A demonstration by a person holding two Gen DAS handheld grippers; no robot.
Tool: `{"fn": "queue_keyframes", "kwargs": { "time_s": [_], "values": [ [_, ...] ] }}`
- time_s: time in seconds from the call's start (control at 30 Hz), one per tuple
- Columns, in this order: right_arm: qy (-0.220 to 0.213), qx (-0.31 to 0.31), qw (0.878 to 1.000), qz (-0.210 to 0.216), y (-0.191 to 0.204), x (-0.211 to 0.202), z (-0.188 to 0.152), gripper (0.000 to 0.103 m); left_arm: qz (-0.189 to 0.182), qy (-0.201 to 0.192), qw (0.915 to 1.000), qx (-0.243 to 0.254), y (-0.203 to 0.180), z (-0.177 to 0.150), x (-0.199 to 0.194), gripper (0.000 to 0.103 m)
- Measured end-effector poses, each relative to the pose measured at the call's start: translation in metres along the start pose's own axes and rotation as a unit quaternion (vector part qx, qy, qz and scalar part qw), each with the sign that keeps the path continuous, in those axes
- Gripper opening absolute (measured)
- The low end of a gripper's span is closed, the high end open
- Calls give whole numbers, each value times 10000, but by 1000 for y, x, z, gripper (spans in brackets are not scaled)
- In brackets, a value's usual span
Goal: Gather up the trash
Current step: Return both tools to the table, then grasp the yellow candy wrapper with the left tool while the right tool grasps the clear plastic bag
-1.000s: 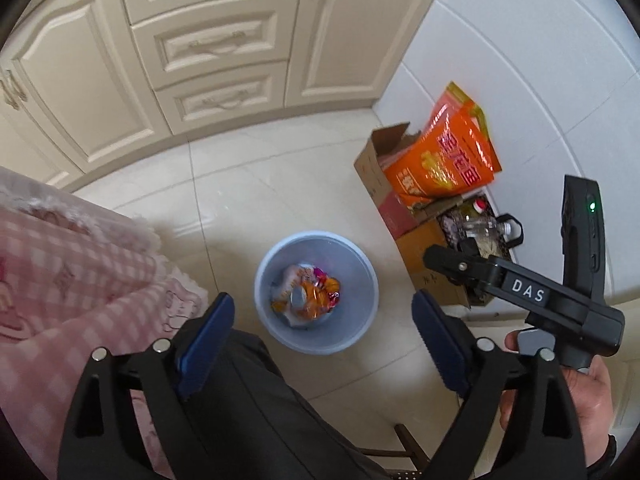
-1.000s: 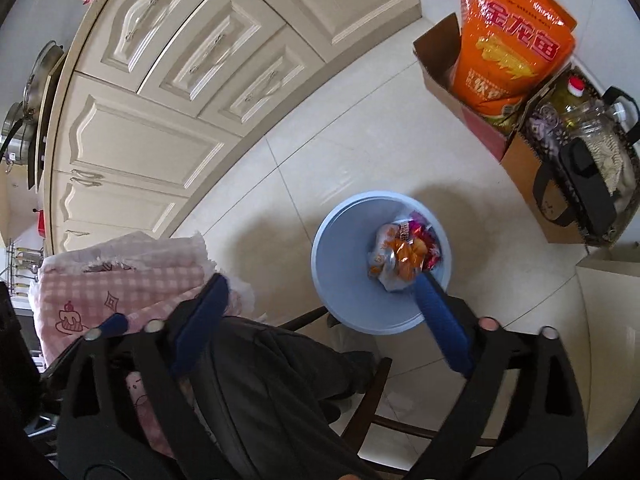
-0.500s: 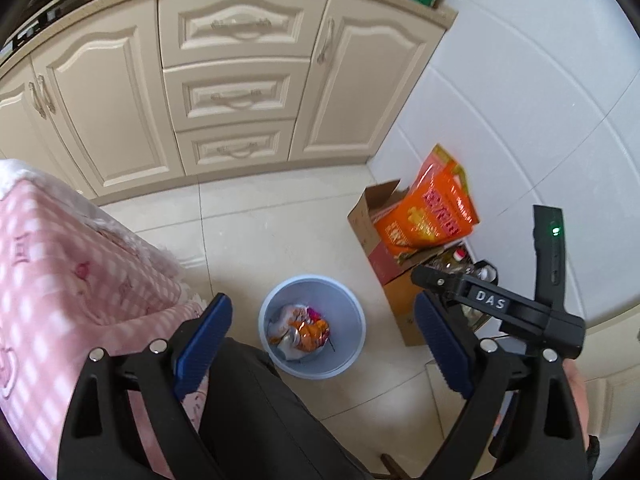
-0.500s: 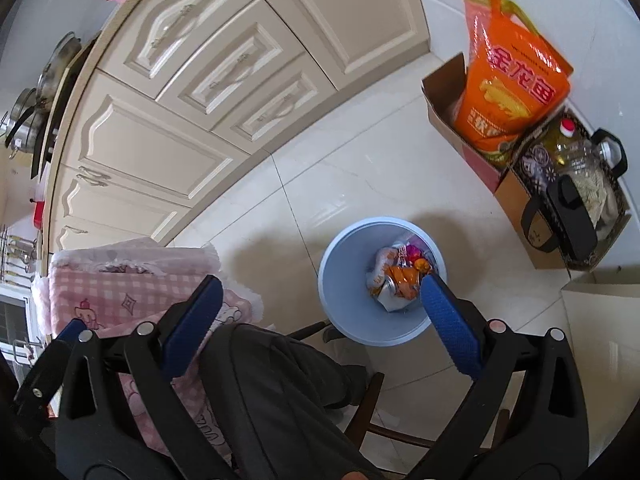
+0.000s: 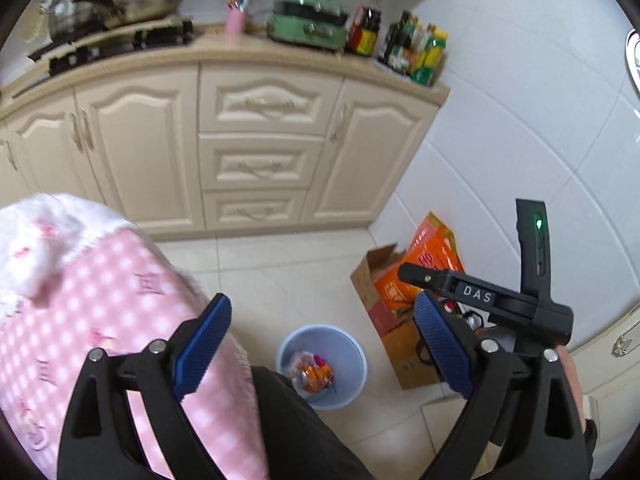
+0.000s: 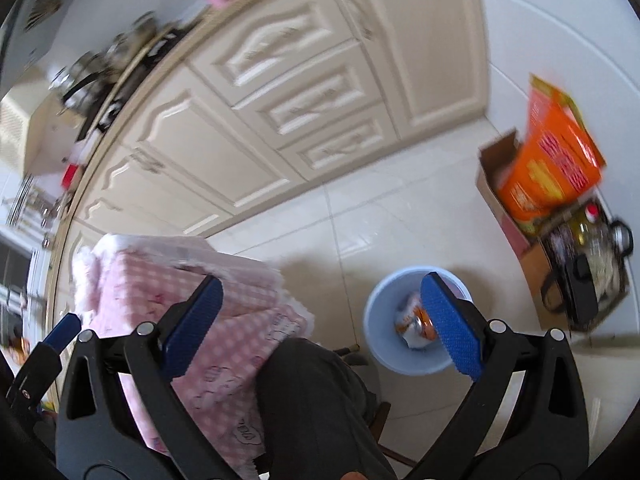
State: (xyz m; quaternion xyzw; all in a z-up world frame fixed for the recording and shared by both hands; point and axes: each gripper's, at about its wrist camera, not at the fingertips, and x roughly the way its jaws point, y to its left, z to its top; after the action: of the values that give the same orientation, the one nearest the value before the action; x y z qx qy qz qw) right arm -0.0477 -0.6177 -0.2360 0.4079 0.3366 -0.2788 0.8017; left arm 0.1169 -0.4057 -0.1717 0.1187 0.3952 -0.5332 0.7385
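Two grippers: left gripper and right gripper are both hanging with jaws wide apart, nothing between the blue pads.
Trash location: crumpled wrappers are lying at the bottom of the pale blue bin, which is standing on the floor tiles, near the person's dark trouser leg.
Trash handling (judged): wrappers are looking like thin foil or plastic film, light, soft, crinkly and likely slippery; pinching a bunched fold should be holding better than a flat face.
Bin handling (judged): smooth thin-walled plastic, round, light and slightly flexible; the rim is offering the best purchase.
Pads: ribbed blue rubber, giving grip on slick film.
Bench: pink checked cloth with a lacy edge is covering it at left; no trash is showing on the visible part.
Surroundings: glossy cream cabinets are standing at the far side; open cardboard box with an orange bag is sitting right of the bin.
Blur: right wrist view is smearing, so fine detail is unclear.
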Motion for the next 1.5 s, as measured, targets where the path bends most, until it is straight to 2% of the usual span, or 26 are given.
{"fn": "queue_keyframes", "kwargs": {
  "time_s": [0.13,0.33,0.53,0.7,0.9,1.07,1.23,1.4,1.5],
  "values": [
    [-151,-380,9985,371,43,-10,5,97,82,-268,9995,-116,16,3,-34,93],
    [-127,-919,9914,918,107,-12,6,97,450,-828,9952,-267,40,2,-88,93],
    [38,-1609,9765,1433,181,-2,-4,97,930,-1296,9853,-614,72,-8,-137,97],
    [148,-2130,9601,1808,242,4,-18,97,1298,-1482,9758,-950,101,-24,-171,97],
    [214,-2738,9366,2177,308,6,-41,97,1982,-1760,9523,-1514,143,-59,-212,97],
    [269,-3138,9189,2376,357,11,-62,97,2636,-1916,9225,-2070,181,-94,-239,97],
    [438,-3498,9045,2399,393,23,-86,97,3167,-1836,8984,-2427,214,-124,-248,97],
    [715,-3930,8875,2297,419,43,-115,97,3286,-1553,8869,-2852,247,-151,-236,97],
    [877,-4054,8813,2263,429,56,-127,97,3255,-1333,8840,-3079,267,-159,-221,97]
  ]
}}
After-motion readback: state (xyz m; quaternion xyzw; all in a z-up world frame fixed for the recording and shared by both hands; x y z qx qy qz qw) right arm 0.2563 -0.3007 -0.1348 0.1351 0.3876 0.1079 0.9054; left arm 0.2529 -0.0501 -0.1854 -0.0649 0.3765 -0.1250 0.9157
